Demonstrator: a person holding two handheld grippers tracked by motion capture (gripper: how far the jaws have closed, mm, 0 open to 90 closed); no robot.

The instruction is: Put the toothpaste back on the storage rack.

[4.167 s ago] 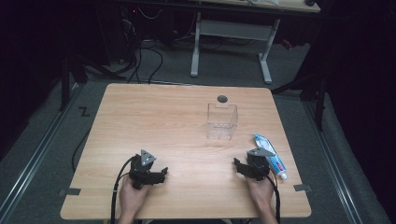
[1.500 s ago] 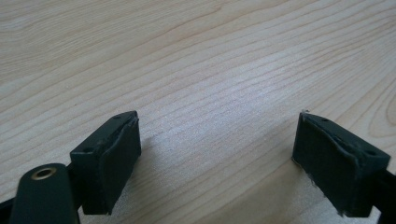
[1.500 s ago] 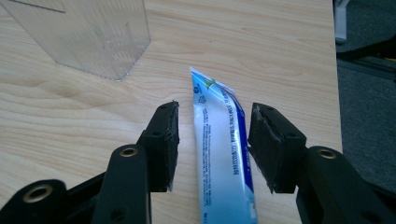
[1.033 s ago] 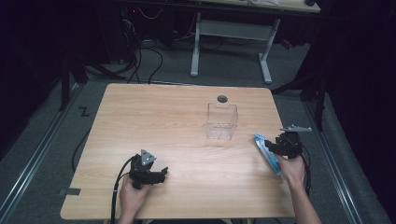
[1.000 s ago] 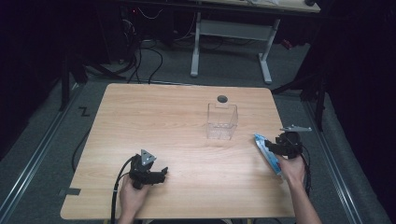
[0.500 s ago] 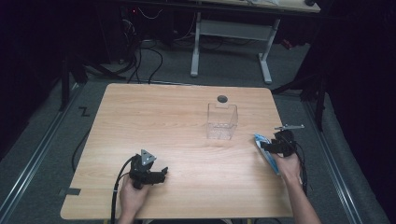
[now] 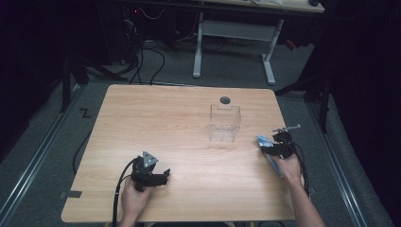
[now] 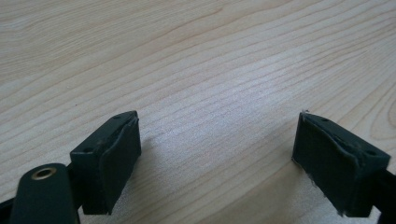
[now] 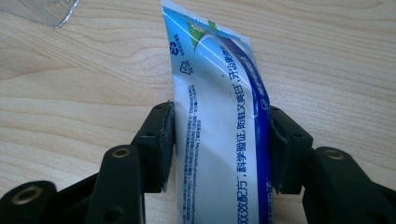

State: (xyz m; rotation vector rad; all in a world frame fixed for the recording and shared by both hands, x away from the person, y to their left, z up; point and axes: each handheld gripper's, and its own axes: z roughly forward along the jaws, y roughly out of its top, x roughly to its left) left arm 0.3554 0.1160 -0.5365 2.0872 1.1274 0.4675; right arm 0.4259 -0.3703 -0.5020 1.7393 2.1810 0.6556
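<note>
Right hand-held gripper (image 9: 219, 140) clamped on a toothpaste tube (image 9: 219, 116); left hand-held gripper (image 8: 217, 163) jaws apart above the wooden surface (image 7: 165, 127).

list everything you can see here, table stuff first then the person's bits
table: 1, light wood, centre of the high view
clear box: 1, transparent, upright right of the table's middle, toward the far side
round hole: 1, dark, in the tabletop just beyond the box
toothpaste tube: 1, white and blue with printed text, near the right edge of the table, between the right tongs' jaws
desk frame: 1, white legs, on the floor beyond the table
cables: several, black, on the floor beyond the table at left
left tongs: 1, black, jaws wide apart over bare wood near the front left
right tongs: 1, black, jaws against both sides of the tube
hands: 2, one on each tongs
</note>
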